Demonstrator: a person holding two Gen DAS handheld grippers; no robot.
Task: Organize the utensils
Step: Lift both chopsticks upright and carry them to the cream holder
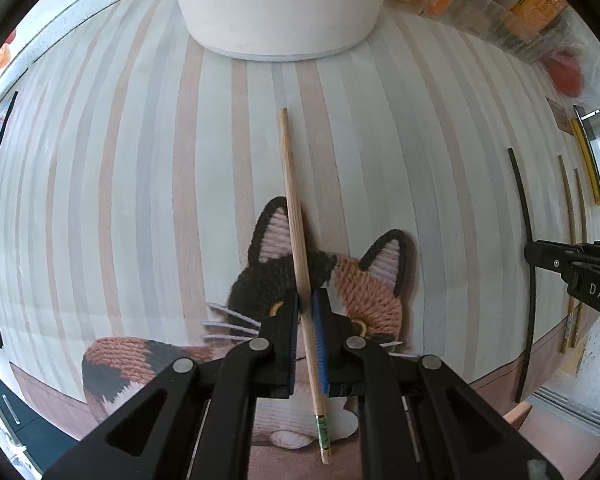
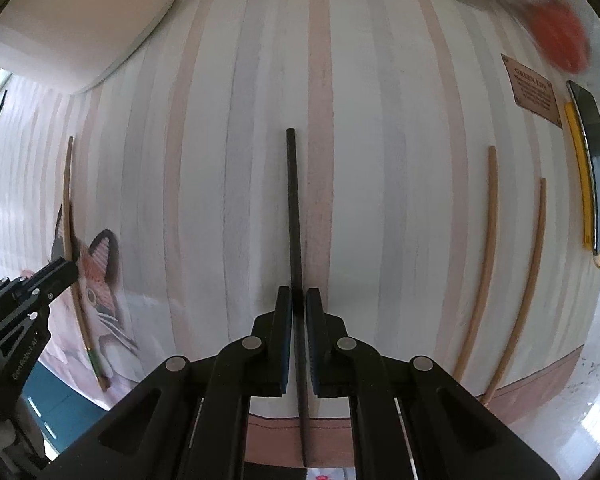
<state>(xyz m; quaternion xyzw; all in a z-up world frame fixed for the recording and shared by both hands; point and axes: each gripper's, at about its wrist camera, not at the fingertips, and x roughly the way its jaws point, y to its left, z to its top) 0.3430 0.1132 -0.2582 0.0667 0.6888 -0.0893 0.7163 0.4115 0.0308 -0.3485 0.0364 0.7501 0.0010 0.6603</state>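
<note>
My left gripper [image 1: 305, 300] is shut on a light wooden chopstick [image 1: 296, 216] that points away over the striped mat toward a white container [image 1: 276, 4]. My right gripper [image 2: 299, 300] is shut on a black chopstick [image 2: 294, 208] that lies along the mat. The black chopstick also shows in the left wrist view [image 1: 526, 264], with the right gripper [image 1: 540, 254] at the right edge. In the right wrist view the left gripper [image 2: 66, 270] holds the wooden chopstick [image 2: 70, 216] at the left. Two more wooden chopsticks [image 2: 484, 248] lie at the right.
The striped placemat [image 1: 140, 200] bears a knitted cat picture [image 1: 364, 284]. A phone [image 2: 598, 168] with a yellow strip beside it lies at the right edge. Orange packets [image 1: 500, 4] and a red object [image 2: 560, 32] sit at the back right. The white container also shows at the back left [image 2: 80, 12].
</note>
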